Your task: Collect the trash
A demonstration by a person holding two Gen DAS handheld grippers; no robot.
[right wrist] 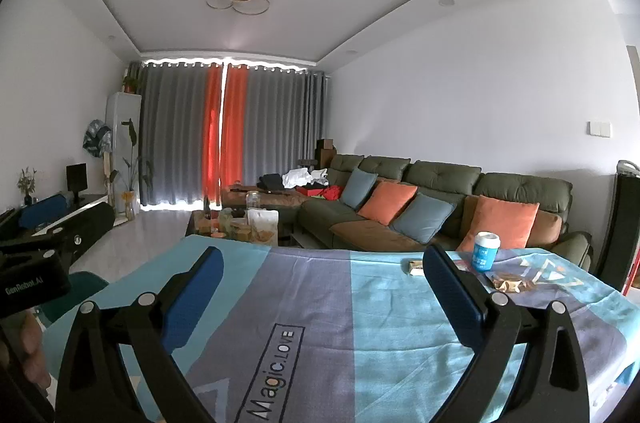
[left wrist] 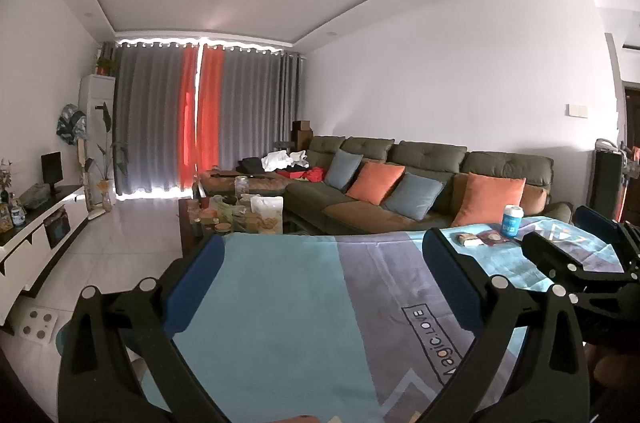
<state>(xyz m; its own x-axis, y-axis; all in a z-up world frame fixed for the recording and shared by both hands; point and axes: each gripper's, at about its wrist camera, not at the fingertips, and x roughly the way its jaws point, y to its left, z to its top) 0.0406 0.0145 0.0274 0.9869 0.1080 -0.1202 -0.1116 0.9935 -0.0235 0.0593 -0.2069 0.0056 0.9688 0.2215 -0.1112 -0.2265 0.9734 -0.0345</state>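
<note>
1. Left gripper [left wrist: 320, 263]: jaws spread wide, nothing between the blue pads, held level over the tablecloth [left wrist: 304, 303] at the near edge; reads as a neutral hover, not a reach
2. Right gripper [right wrist: 322, 271]: same, fully spread and empty, pointing across the table toward the sofa [right wrist: 440, 199]
3. Trash sits far right on the cloth: blue-and-white paper cup [right wrist: 485, 250] upright, small snack packet [right wrist: 416, 267] just left of it and partly hidden by the right finger, crinkled foil wrapper [right wrist: 510, 282] just in front of the cup
4. All three are clustered close, well apart from both grippers; right side is the nearer one
5. No bin or bag in either view, so can't tell where the trash is meant to go
6. Cup is tall and light, so a side pinch likely tips it; the flat wrapper needs a low pinch against the cloth
</note>
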